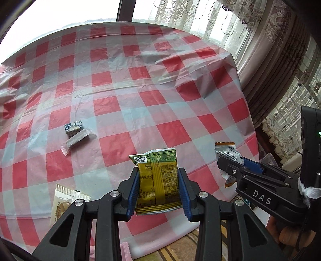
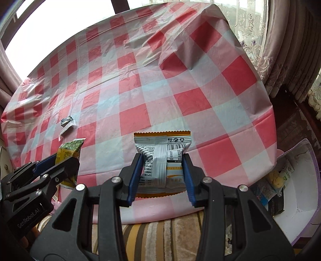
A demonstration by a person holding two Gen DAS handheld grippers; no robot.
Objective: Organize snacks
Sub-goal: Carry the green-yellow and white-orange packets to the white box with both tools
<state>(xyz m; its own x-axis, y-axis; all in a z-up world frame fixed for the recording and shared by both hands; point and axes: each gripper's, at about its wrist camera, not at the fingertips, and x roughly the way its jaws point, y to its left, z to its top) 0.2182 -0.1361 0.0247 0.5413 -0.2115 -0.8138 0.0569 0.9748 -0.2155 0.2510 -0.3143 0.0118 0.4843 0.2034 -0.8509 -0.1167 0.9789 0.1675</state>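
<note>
Red-and-white checked plastic is covering the table (image 1: 140, 96), with lace curtains (image 1: 200, 18) hanging behind it by the window. Both claws are carrying snacks above the table's near edge. The left claw (image 1: 158, 188) is clenching a yellow-green snack packet (image 1: 158, 176) across its width, blue pads pressing into both sides so the wrapper is bowing a little; its printed back and a small square code are facing the camera. The right claw (image 2: 163, 174) is gripping a white-and-orange snack packet (image 2: 162, 158) the same way, with its barcode side showing, zigzag orange seams at top and bottom, and its middle pinched in between the pads. Both packets are looking light, crinkly and slightly puffed, so a firm squeeze is probably enough to keep them from slipping. Beyond the yellow-green packet a small blue patterned sweet (image 1: 73, 126) and a thin white wrapped stick (image 1: 77, 138) are lying touching each other on the table, and a cream biscuit packet (image 1: 62, 202) is resting near the table's front edge. Off the table's right corner a white bin with a purple rim (image 2: 313, 180) is already holding a few snacks. By my judgement the step in hand is the carry, and the next move is calling for swinging both packets over that bin and letting go above it, with three more snacks waiting afterwards.
</note>
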